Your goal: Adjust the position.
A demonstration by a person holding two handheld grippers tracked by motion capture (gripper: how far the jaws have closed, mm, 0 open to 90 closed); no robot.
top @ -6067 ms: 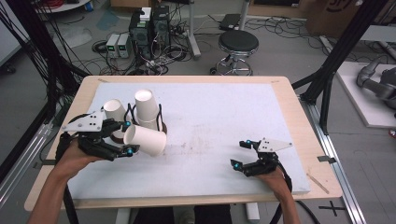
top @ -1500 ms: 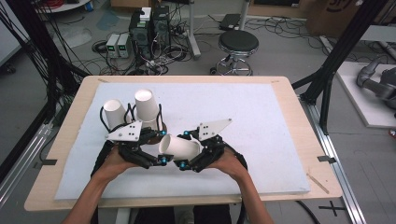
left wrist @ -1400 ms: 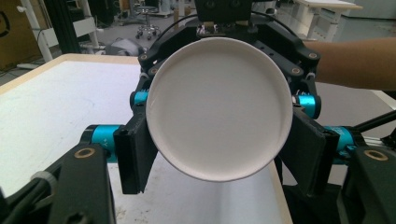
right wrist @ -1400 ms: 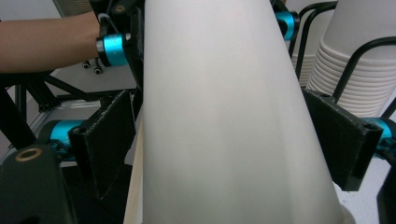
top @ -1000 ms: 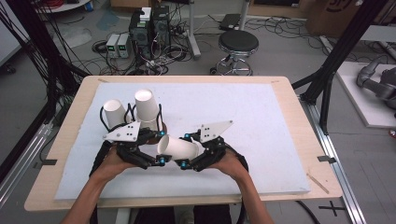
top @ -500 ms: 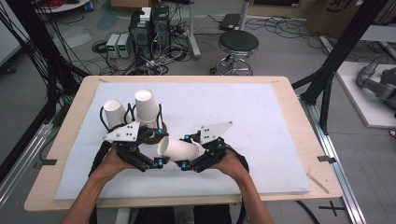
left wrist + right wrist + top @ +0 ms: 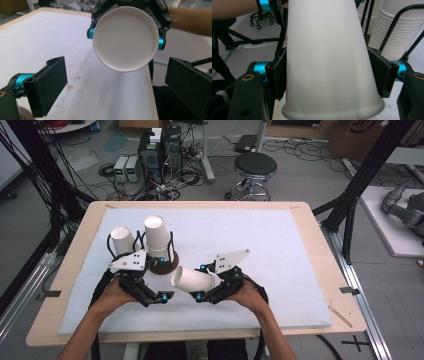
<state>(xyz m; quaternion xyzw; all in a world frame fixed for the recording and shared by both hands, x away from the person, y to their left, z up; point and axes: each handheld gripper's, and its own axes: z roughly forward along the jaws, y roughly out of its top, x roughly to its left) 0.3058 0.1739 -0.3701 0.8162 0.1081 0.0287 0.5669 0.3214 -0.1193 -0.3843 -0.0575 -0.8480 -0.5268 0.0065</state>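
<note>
A white paper cup [image 7: 192, 279] lies sideways in the air above the white mat [image 7: 280, 250]. My right gripper [image 7: 201, 283] is shut on it. In the right gripper view the cup [image 7: 329, 62] is pinched between both pads [image 7: 279, 75], rim nearest the camera. My left gripper [image 7: 159, 297] stands open just left of the cup and apart from it. In the left gripper view the cup's round bottom [image 7: 125, 42] faces me above and beyond my left gripper [image 7: 117, 87], whose jaws are spread wide.
Two stacks of white cups [image 7: 157, 237] [image 7: 121, 240] stand in a black wire holder on a brown base, just behind my left hand. One stack [image 7: 394, 32] is close on the right in the right gripper view. The table's wooden edge [image 7: 320, 240] frames the mat.
The cup, held by my left gripper six seconds ago, has passed to the right gripper at mid-table. The left jaws have opened and drawn slightly back from it.
</note>
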